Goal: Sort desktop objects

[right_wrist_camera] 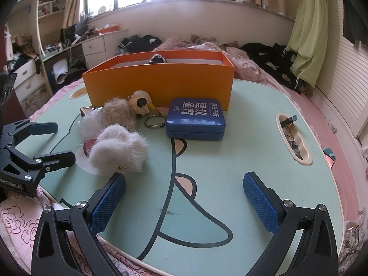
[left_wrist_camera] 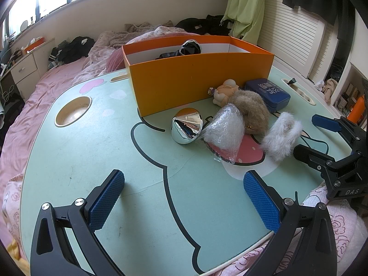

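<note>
Your left gripper and right gripper hover spread wide, empty, over the green table. Beyond lie the white fluffy pouch, silver cone and blue tin, before the orange box.

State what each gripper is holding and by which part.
Nothing is held. The left gripper and the right gripper are both open, with only the bare green table between their pads.
</note>
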Motion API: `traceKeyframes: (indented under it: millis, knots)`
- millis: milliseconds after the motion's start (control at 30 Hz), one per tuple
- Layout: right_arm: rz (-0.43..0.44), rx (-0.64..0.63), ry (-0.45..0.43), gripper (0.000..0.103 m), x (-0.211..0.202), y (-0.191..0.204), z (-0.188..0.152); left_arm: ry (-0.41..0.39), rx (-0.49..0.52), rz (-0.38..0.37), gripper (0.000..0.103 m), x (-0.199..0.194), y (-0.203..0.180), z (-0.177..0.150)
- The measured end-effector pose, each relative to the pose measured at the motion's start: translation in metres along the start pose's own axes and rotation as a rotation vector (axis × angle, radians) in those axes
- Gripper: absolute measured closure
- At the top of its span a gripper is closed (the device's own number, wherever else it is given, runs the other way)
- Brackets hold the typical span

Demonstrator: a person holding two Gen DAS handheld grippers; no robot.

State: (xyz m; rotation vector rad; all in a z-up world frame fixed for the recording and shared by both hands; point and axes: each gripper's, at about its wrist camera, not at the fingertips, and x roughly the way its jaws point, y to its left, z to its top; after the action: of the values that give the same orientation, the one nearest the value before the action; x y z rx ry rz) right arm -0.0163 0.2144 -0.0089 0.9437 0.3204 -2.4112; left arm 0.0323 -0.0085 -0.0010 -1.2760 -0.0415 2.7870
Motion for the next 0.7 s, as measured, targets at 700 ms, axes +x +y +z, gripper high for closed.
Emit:
traceKeyframes:
  millis: [700]
  knots:
    - [0.246,-0.023,-0.076,0.014,-0.023,0.026,0.035,-0.001,0.000,-0.001,0.000,0.000,0.001,-0.001]
